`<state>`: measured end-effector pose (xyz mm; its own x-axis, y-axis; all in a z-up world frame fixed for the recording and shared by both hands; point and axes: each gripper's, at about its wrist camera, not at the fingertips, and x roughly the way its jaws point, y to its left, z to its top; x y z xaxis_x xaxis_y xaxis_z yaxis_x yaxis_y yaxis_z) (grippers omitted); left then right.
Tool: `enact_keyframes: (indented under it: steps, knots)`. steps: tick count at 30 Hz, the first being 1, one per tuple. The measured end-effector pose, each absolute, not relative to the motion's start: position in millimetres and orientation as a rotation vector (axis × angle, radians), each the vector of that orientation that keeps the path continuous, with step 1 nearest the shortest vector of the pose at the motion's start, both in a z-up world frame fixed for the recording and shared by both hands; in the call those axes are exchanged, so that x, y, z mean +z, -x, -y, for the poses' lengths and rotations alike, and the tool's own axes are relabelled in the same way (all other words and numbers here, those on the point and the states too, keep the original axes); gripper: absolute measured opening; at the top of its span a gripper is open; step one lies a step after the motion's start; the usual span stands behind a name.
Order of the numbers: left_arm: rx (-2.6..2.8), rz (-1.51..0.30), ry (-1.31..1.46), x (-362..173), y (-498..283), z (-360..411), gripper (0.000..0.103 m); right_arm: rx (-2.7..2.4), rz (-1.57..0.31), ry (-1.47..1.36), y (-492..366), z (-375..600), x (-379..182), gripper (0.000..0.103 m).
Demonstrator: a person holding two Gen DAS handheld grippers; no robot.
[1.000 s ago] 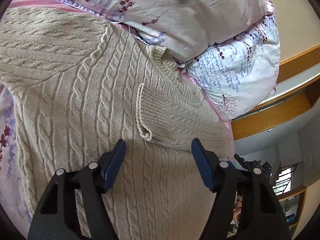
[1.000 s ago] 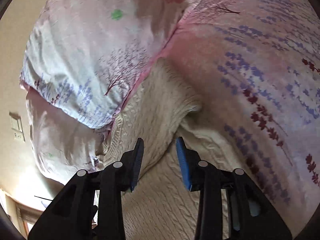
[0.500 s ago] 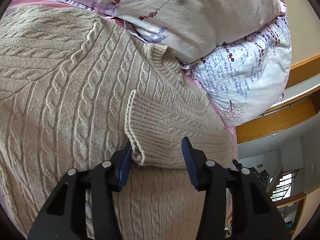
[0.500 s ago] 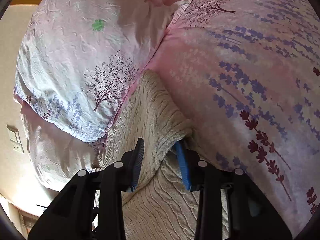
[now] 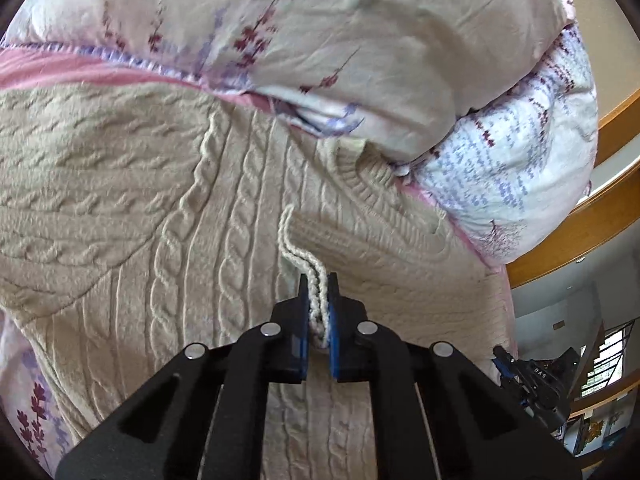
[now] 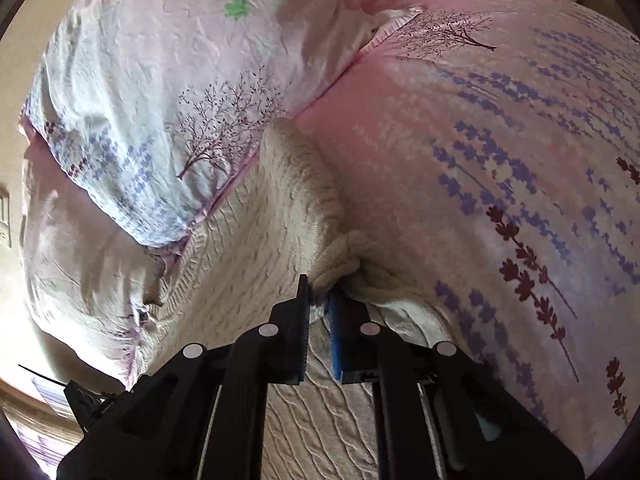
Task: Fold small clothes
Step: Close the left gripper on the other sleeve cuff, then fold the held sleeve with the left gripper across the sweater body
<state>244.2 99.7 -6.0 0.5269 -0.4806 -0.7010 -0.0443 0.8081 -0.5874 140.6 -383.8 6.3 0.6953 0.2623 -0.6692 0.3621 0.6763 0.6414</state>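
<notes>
Beige cable-knit sweater (image 5: 168, 216) lies spread flat on the bed, on a pink bedsheet (image 6: 500, 152) printed with purple and dark-red lavender sprigs. Its ribbed neckline (image 5: 360, 176) points toward the pillows and tucks just under the edge of the upper one.

Left hand-held gripper (image 5: 319, 300): blue pads pressed together on the ribbed cuff (image 5: 308, 264) of a sleeve that is folded across the sweater's chest. The cuff edge runs up out of the pads in a wavy line; knit is squeezed between them, with no gap to either side.

Right hand-held gripper (image 6: 320, 300): also clamped, pinching a bunched-up fold of the sweater (image 6: 280, 208) at its edge, right where the knit meets the bedsheet. The fabric puckers into a small ridge rising from the pads, and a wrinkle pulls away to the right of the grip.

Two pillows stacked at the head of the bed: a cream floral pillow (image 5: 320, 40) on top, and a white one with purple print and tree motifs (image 5: 512, 176) below it, touching the sweater's shoulder. From the right wrist view the tree-print pillow (image 6: 168, 120) sits just left of the sweater, overlapping its edge.

Wooden trim (image 5: 580, 236) shows behind the pillows, and a window (image 5: 604, 372) is low right in the left wrist view.
</notes>
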Motion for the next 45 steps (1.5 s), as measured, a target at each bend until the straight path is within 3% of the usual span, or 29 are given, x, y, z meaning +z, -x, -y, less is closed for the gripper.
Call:
enact_keyframes:
  steps: [3,7,8,11,21,25,30,36,42,45]
  knots:
    - [-0.296,-0.996,0.603,-7,-238,-104,0.015,-0.131,-0.821,-0.816,-127,379,21,0.023]
    - [-0.323,-0.961,0.608,10,-226,-117,0.051,-0.150,-0.722,-0.649,-117,355,58,0.042]
    - [-0.314,-0.944,0.593,15,-221,-121,0.054,-0.113,-0.722,-0.601,-121,344,65,0.049]
    - [-0.292,-0.906,0.582,25,-206,-140,0.058,0.039,-0.811,-0.454,-151,296,68,0.053]
    - [-0.042,-0.839,0.711,24,-149,-265,0.057,0.071,-0.930,-0.041,-198,184,31,0.053]
    - [0.061,-0.832,0.778,15,-139,-305,0.057,0.025,-0.896,0.103,-193,166,24,0.059]
    - [0.141,-0.827,0.924,-1,-139,-340,0.053,0.035,-0.942,0.011,-194,182,25,0.065]
    - [0.187,-0.775,1.082,-14,-140,-358,0.042,0.053,-0.954,-0.028,-190,188,25,0.066]
    - [0.244,-0.712,1.244,-31,-138,-377,0.014,0.085,-0.957,-0.079,-186,197,28,0.066]
    - [0.238,-0.667,1.315,-39,-135,-384,0.012,0.108,-0.963,-0.122,-182,204,29,0.066]
